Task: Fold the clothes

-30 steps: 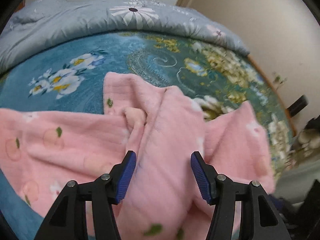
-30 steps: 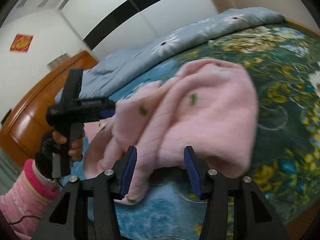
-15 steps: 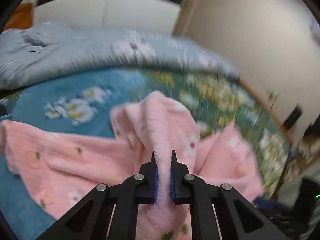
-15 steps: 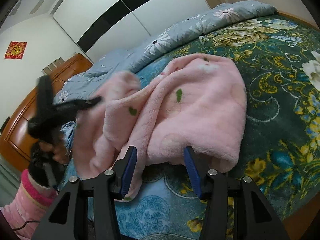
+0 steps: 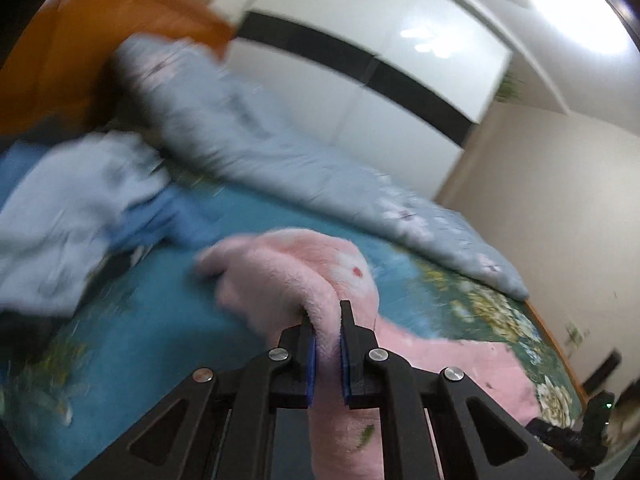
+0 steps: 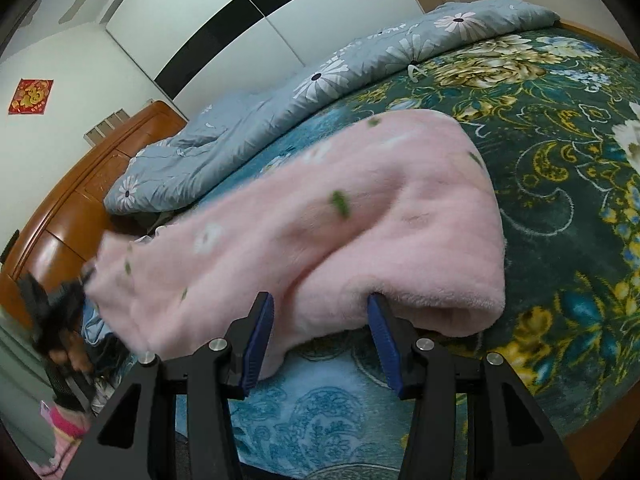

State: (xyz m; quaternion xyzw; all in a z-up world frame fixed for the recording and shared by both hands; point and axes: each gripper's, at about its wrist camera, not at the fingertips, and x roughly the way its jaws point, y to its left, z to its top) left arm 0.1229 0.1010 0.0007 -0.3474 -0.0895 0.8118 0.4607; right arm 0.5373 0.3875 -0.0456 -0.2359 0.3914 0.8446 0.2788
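The fleece garment (image 6: 360, 232) lies spread across the near half of the bed (image 6: 560, 200), with the right gripper (image 6: 320, 336) at its near edge, fingers either side of the hem, and the left gripper (image 5: 327, 344) further left with a fold of it between its fingers. Behind it the duvet (image 6: 320, 92) is bunched along the far side, running back to the headboard (image 6: 80, 200) on the left. Left wrist view is blurry, but there looks to be a pile of other clothes (image 5: 76, 216) to the left of the garment, near the headboard end.

Pink garment (image 6: 400, 216) fluffy fleece (matt); headboard (image 6: 80, 216) glossy wood.
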